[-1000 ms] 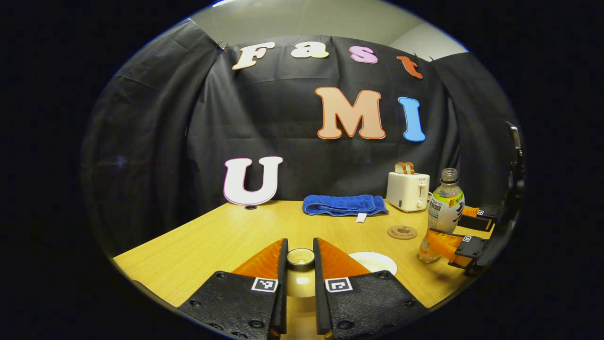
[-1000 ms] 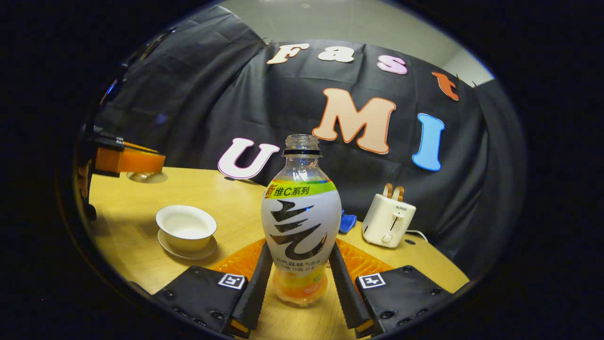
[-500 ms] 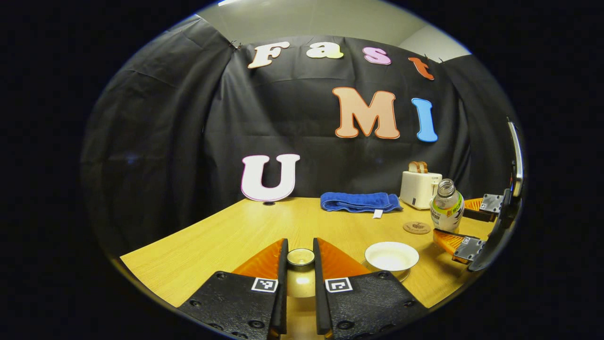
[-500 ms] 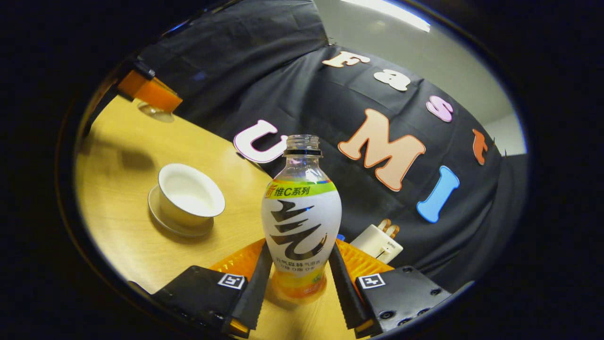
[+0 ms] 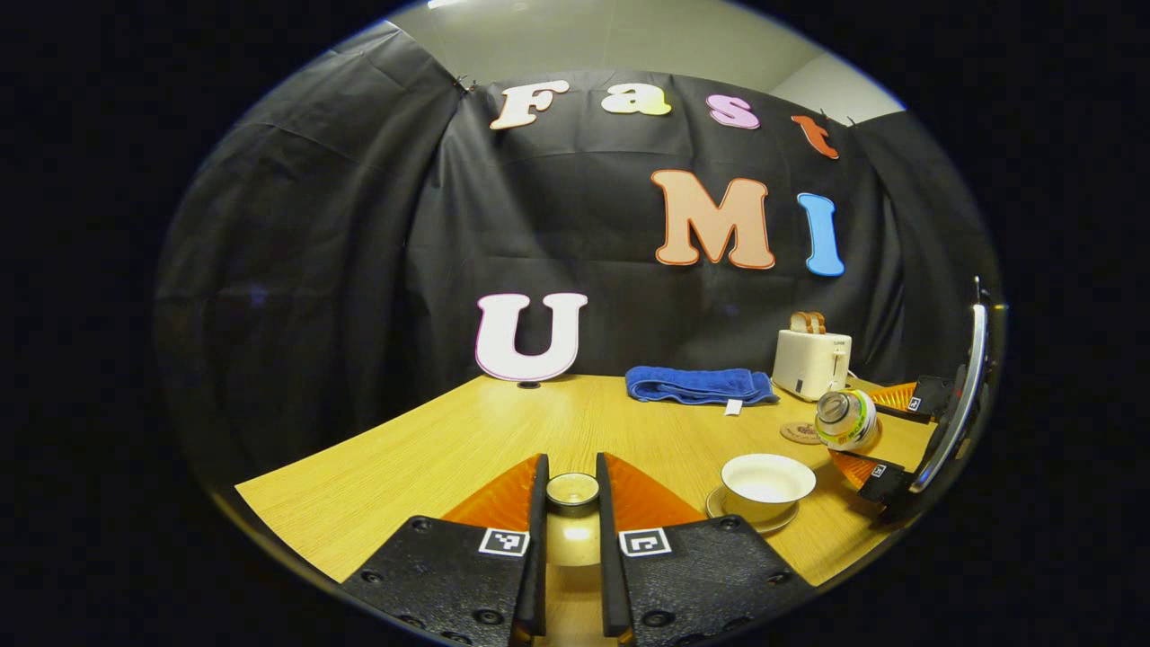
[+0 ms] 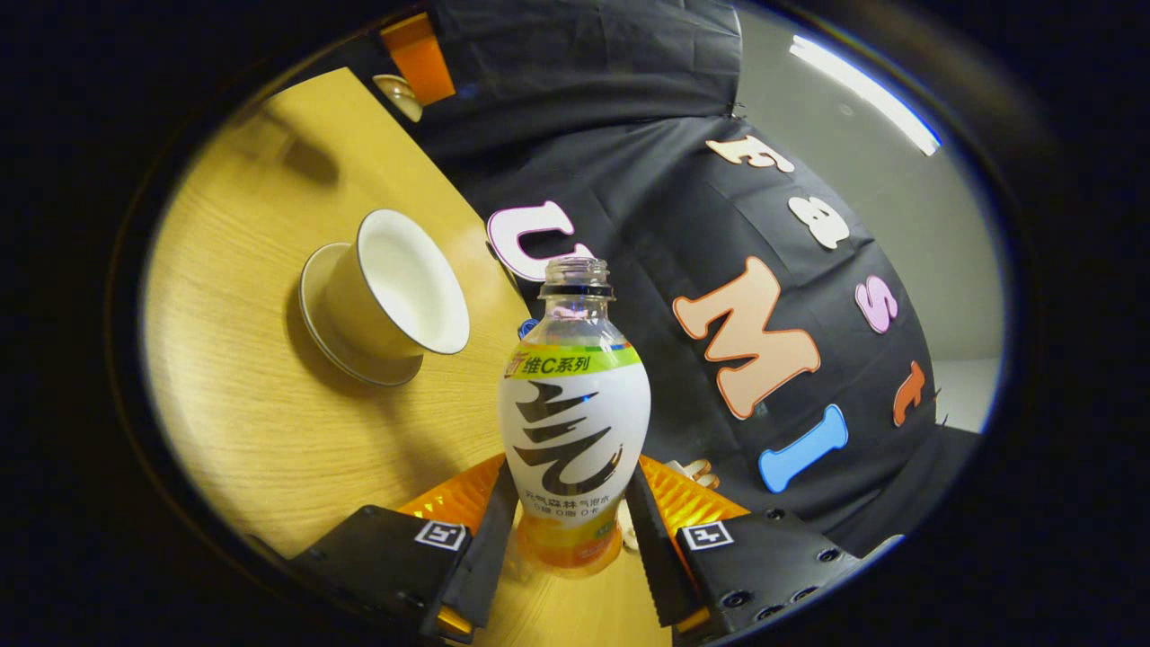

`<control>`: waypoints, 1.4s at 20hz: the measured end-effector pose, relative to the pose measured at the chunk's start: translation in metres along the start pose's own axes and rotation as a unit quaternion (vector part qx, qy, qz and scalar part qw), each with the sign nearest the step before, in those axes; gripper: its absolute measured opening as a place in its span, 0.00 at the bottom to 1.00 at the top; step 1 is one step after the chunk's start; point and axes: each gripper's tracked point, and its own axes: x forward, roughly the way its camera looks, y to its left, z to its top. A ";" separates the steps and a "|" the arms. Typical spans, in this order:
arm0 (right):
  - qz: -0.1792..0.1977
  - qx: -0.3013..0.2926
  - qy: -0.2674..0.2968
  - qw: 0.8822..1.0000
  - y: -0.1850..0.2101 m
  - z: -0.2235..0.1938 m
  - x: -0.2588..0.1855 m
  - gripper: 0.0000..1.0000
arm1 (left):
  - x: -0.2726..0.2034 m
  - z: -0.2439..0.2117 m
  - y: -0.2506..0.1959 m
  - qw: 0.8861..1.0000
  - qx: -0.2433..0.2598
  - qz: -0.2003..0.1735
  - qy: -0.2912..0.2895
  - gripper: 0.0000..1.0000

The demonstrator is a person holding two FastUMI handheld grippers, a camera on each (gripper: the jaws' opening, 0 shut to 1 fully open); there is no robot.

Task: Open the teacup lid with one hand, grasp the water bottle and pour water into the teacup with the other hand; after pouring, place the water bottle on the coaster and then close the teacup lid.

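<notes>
- The teacup (image 5: pixel 768 480) sits uncovered on its saucer (image 5: pixel 750 521) on the wooden table (image 5: pixel 431 449), white inside, with its rim bare.
- The teacup lid (image 5: pixel 572 490) is off the cup and held up by its knob between the two fingers of the left gripper (image 5: pixel 571 503); the jaws are drawn in narrow and press on the knob from both sides.
- In the right gripper view, the same lid (image 6: pixel 398 93) shows far off at the top, under the left gripper's finger, well apart from the cup (image 6: pixel 395 286).
- The water bottle (image 6: pixel 573 422) is clamped at its lower body by the right gripper (image 6: pixel 570 539); one finger presses on each side, and the jaws stand about as wide as the bottle.
- The bottle has no cap on, and its open neck shows.
- From the left gripper view, the bottle (image 5: pixel 846 419) is tipped over towards the teacup, its mouth pointing this way, above and just to the right of the cup; the right gripper (image 5: pixel 885 431) is behind it.
- I cannot tell whether any water is falling from the mouth.
- The coaster (image 5: pixel 798 433) lies bare on the table behind the cup, near a white toaster (image 5: pixel 811 361) and a folded blue towel (image 5: pixel 699 385).
</notes>
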 end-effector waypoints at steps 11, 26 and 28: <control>-0.003 -0.134 -0.021 0.991 -0.005 0.010 0.004 0.72 | -0.003 0.001 0.007 1.000 -0.008 0.000 -0.009 0.22; 0.024 -0.255 -0.044 0.966 -0.010 0.012 0.013 0.71 | -0.005 0.003 0.008 1.000 -0.020 0.004 -0.015 0.22; 0.025 -0.271 -0.049 0.961 -0.010 0.013 0.013 0.70 | -0.005 0.002 0.008 1.000 -0.022 0.003 -0.013 0.22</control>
